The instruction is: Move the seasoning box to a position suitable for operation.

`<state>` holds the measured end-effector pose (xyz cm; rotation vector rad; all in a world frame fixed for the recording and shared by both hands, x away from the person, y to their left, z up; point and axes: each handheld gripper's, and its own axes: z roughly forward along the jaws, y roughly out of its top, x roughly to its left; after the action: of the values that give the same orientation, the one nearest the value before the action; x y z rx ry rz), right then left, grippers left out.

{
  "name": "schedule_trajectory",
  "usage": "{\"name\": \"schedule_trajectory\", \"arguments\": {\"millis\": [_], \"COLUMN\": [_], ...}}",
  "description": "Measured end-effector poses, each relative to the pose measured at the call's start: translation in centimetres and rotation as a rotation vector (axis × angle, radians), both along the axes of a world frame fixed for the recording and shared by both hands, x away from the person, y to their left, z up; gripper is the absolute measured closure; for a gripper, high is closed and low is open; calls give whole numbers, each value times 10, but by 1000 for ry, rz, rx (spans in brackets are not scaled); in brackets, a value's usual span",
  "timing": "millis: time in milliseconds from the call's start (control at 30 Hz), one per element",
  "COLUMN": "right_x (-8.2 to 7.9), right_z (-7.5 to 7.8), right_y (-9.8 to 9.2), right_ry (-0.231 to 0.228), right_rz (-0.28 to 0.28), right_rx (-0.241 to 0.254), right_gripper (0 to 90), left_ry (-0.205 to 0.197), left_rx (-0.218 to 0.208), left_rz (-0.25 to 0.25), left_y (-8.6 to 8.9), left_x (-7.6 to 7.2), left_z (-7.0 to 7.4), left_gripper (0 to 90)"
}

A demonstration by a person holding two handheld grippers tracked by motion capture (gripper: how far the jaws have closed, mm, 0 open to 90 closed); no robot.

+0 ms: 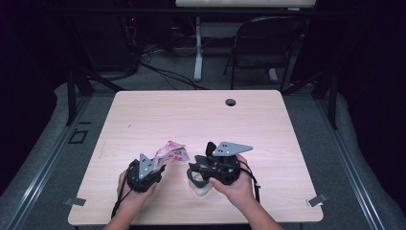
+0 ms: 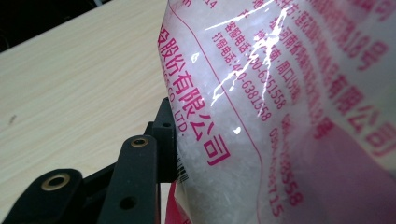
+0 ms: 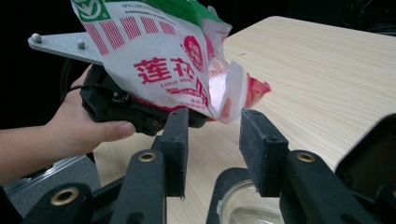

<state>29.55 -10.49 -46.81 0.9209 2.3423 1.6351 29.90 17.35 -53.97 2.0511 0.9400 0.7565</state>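
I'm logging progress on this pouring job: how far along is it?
Done: the bag looks torn open at its corner. In hand: the left gripper grips the bag of white crystals above the table; the right gripper stands open. Left: pouring, perhaps into the glass bowl; nothing visibly poured yet.

**A dark laboratory room with one work table**

This place looks like a lab or recording room, not a home. A plain light wooden table (image 1: 201,120) with a cable hole (image 1: 231,102) stands on grey floor. Black metal frame legs (image 1: 72,93) stand around it. Behind are loose cables (image 1: 163,72), a black folding chair (image 1: 261,45) and a white desk leg (image 1: 197,48). The surroundings are dark.
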Motion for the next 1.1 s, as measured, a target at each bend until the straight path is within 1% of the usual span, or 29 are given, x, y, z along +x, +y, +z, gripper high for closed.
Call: {"name": "schedule_trajectory", "arguments": {"millis": [167, 267, 367, 433, 533, 633, 667, 800, 833, 933, 1067, 1100], "right_x": [-3, -4, -5, -5, -6, -6, -6, -8, -8, -9, -10, -10], "right_z": [1, 1, 0, 0, -1, -1, -1, -1, -1, 1, 3, 3], "right_y": [-8, -13, -18, -21, -25, -28, -28, -29, -28, -29, -28, -28], "right_ry": [-2, -4, -1, -1, -2, -9, -9, -16, -17, -24, -35, -37], "right_rz": [-29, -43, -59, -68, -79, -93, -96, -99, -99, -94, -90, -89], "right_rx": [6, -3, 11, 6, 5, -2, -3, -7, -1, -8, 1, 1], "right_gripper": [613, 612, 612, 612, 607, 602, 602, 602, 602, 601, 593, 590], "left_ry": [-8, -12, -13, -15, -23, -47, -56, -74, -80, -86, -87, -84], "left_rx": [-2, -7, -11, -8, 11, 59, 71, 114, 127, 134, 151, 144], "left_rz": [-4, -7, -10, -13, -21, -30, -32, -39, -42, -42, -50, -50], "left_y": [1, 0, -1, -2, -5, -8, -9, -12, -12, -14, -15, -16], "left_x": [4, 8, 11, 13, 14, 14, 13, 11, 11, 9, 9, 9], "left_z": [3, 4, 5, 5, 4, 4, 4, 4, 4, 4, 3, 2], "left_gripper": [612, 612, 612, 613, 613, 613, 613, 613, 613, 613, 614, 613]}}
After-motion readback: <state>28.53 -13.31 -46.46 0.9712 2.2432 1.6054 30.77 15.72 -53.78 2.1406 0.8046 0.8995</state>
